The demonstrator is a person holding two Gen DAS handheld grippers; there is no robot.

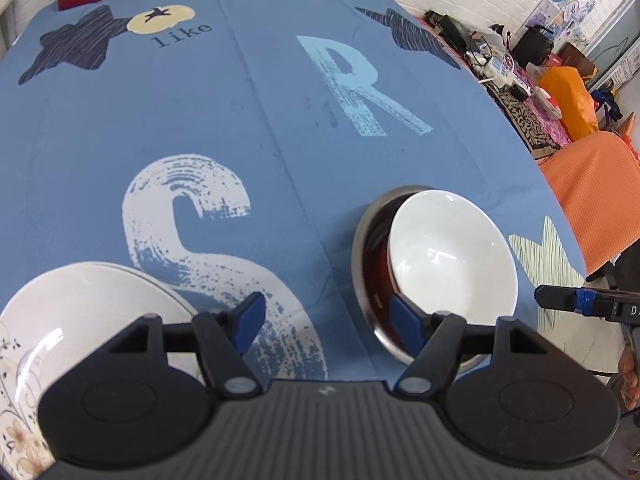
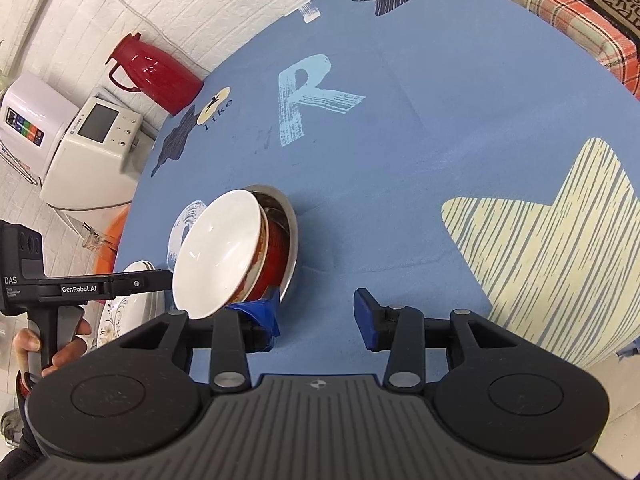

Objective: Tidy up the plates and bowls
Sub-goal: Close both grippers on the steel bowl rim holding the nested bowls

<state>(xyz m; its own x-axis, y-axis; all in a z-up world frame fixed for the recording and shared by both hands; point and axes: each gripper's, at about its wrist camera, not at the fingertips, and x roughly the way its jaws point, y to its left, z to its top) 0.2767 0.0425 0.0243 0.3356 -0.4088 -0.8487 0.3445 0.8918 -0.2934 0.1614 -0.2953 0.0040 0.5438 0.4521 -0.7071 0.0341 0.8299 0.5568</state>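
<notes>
My left gripper (image 1: pixel 326 316) hangs wide open over the blue cloth (image 1: pixel 248 112) with nothing between its blue pads (image 1: pixel 252 312). Just ahead and to its right sits the steel bowl (image 1: pixel 362 248), and a white bowl (image 1: pixel 452 256) rests tilted inside it, leaning toward the far right rim; the right pad overlaps the steel bowl's near rim in my view, though I cannot tell whether it touches. Low on the left, partly under the gripper body, lies a white plate (image 1: pixel 72 312) with a flower pattern at its edge. My right gripper (image 2: pixel 316 316) is also spread wide and holds nothing. Through its camera the white bowl (image 2: pixel 218 256) stands ahead and to the left, nested at a slant in the steel bowl (image 2: pixel 290 236), whose inside shows red reflections. The left pad (image 2: pixel 260 312) sits right at the base of that stack; contact is unclear. Further left I see the other gripper's handle in a hand (image 2: pixel 60 344), with the plate (image 2: pixel 132 304) beneath it. A red jug (image 2: pixel 154 74) stands at the far left edge of the cloth.
</notes>
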